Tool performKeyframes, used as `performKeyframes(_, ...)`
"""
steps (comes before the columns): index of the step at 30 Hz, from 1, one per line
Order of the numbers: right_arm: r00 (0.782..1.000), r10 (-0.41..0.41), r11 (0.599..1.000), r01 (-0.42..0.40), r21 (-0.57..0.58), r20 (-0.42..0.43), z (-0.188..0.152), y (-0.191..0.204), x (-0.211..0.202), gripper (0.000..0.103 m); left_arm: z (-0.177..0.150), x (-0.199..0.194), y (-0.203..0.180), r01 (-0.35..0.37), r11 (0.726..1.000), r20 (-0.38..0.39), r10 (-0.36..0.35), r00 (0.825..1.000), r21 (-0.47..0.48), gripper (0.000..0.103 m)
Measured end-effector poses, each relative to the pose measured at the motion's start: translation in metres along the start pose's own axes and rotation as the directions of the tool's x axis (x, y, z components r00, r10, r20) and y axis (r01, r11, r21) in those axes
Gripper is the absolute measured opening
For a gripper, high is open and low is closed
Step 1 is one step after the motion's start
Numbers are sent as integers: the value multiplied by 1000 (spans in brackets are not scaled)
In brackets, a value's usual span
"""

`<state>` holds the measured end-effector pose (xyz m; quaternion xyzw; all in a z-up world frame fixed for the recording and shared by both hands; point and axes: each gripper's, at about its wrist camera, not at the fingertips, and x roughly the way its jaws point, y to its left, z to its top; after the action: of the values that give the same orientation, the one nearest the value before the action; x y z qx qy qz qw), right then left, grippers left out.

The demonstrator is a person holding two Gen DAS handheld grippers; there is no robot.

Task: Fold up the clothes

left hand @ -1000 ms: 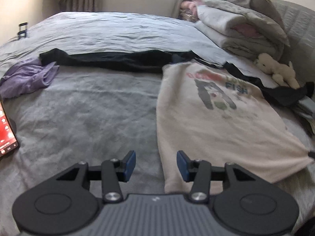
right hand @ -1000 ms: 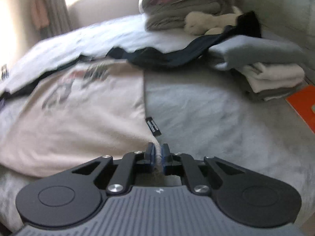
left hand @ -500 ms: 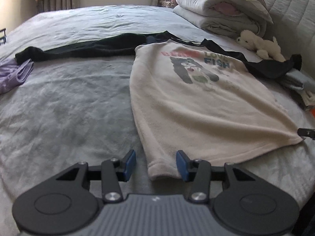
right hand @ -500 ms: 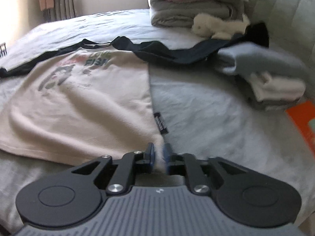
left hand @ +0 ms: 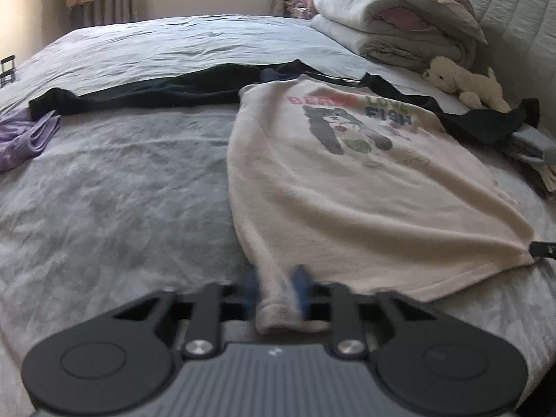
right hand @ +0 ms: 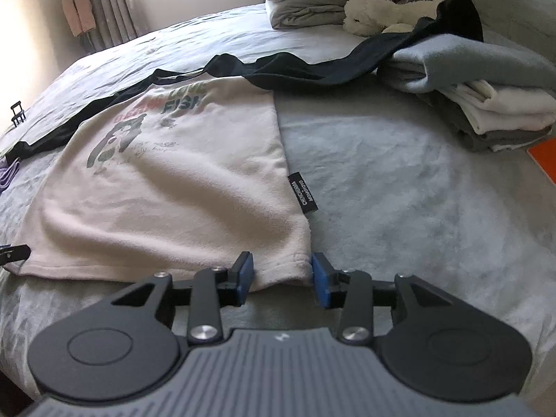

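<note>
So far you have only got the cream T-shirt (left hand: 365, 191) laid out flat, print side up, across the right half of the left wrist view; no fold shows in it yet, so nearly all of the work is still ahead. Your left gripper (left hand: 276, 290), low in the centre of its frame, has just been closing, and its blurred blue pads now pinch the near hem corner of the shirt, the cloth bunched between them. Your right gripper (right hand: 281, 274), at the bottom centre of its own frame, has just been opening: its jaws stand partly apart with the other hem corner lying loose between the pads, neither pad pressing on it. Judging by that, one corner is secured and the other freed. A black garment (left hand: 156, 90) stretches across the bed (left hand: 121, 191) behind the shirt, a purple one (left hand: 21, 139) sits at the left edge, and folded clothes (right hand: 486, 97) are stacked at the upper right of the right wrist view.
</note>
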<state>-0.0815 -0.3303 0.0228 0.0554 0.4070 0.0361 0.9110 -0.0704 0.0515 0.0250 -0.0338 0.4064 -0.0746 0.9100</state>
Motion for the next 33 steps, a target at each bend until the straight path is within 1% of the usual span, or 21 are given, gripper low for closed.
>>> performKeyframes(1, 1000, -3, 1000, 3, -6, 3, 0, 1, 0, 40, 1, -1, 1, 7, 1000, -3, -7, 1000, -10, 8)
performKeyframes(6, 1000, -12, 1000, 12, -19, 9, -2, 2, 2, 40, 4, -3, 10, 16, 997, -11, -17, 1000, -81, 6)
performKeyframes(9, 1000, -5, 1000, 5, 10, 5, -1, 0, 3, 42, 6, -8, 11, -27, 997, -5, 27, 1000, -78, 6)
performKeyframes(11, 1000, 0, 1000, -1, 13, 10, -1, 1, 3, 42, 7, -11, 12, -26, 996, -5, 26, 1000, -85, 6)
performKeyframes(13, 1000, 10, 1000, -10, -9, 14, -1, 4, 3, 26, 8, -16, 13, -18, 996, -1, 18, 1000, -92, 6)
performKeyframes(14, 1000, 18, 1000, -18, -16, 19, -1, 5, 1, 15, 8, -19, 14, -14, 995, 5, 14, 1000, -97, 6)
performKeyframes(17, 999, 21, 999, -19, -43, 46, -2, 9, -6, 15, 9, -33, 21, 11, 991, 16, -9, 1000, -130, 6)
performKeyframes(21, 994, 72, 997, -74, 19, 87, -3, 1, -27, 14, 8, -55, 27, 18, 988, 45, -12, 999, -150, 6)
performKeyframes(23, 989, 98, 993, -104, 50, 111, -7, -3, -40, 14, 2, -64, 30, 23, 986, 41, -16, 999, -165, 6)
performKeyframes(24, 988, 99, 993, -105, 52, 115, -8, -2, -44, 14, -1, -67, 31, 25, 985, 36, -20, 999, -170, 6)
performKeyframes(27, 987, 100, 993, -108, 55, 126, -13, 0, -58, 14, -15, -80, 24, 23, 991, 39, -18, 999, -133, 6)
performKeyframes(29, 988, 89, 995, -95, 35, 127, -16, 2, -67, 14, -21, -84, 19, 11, 995, 42, -7, 999, -95, 6)
performKeyframes(33, 995, 45, 999, -44, -15, 89, -22, 7, -61, 14, -29, -71, 14, -12, 998, -7, 12, 1000, -60, 6)
